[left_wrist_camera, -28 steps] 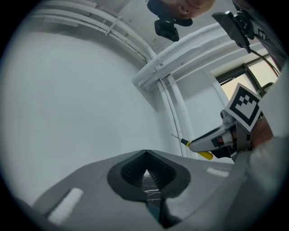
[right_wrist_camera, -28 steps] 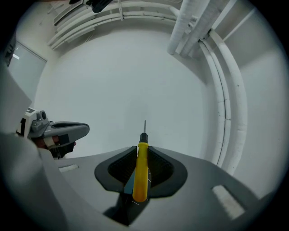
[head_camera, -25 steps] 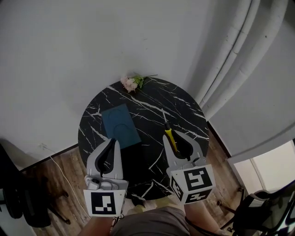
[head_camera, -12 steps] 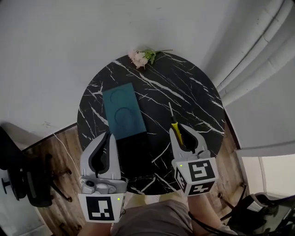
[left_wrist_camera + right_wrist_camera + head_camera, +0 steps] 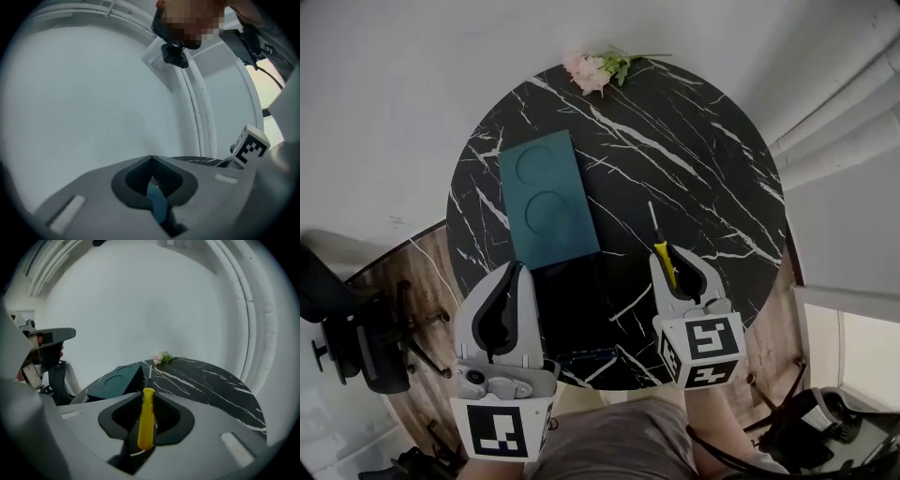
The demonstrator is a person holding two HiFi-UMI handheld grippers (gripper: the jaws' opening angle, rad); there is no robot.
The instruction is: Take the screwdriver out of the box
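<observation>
Screwdriver (image 5: pixel 663 263): out of the box (image 5: pixel 547 199), yellow handle clamped in the right gripper (image 5: pixel 675 270).
Left gripper (image 5: pixel 515 270): closed, empty.
Table (image 5: pixel 703 178): I'd lay it flat on bare marble, then let go.

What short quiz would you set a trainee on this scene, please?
1. True or false: the flowers lie on the box.
2. Which gripper holds the screwdriver? A the left, B the right.
3. Fill in: the screwdriver's handle is ____.
Key: 1 false, they lie apart from it on the table; 2 B, the right gripper; 3 yellow.
</observation>
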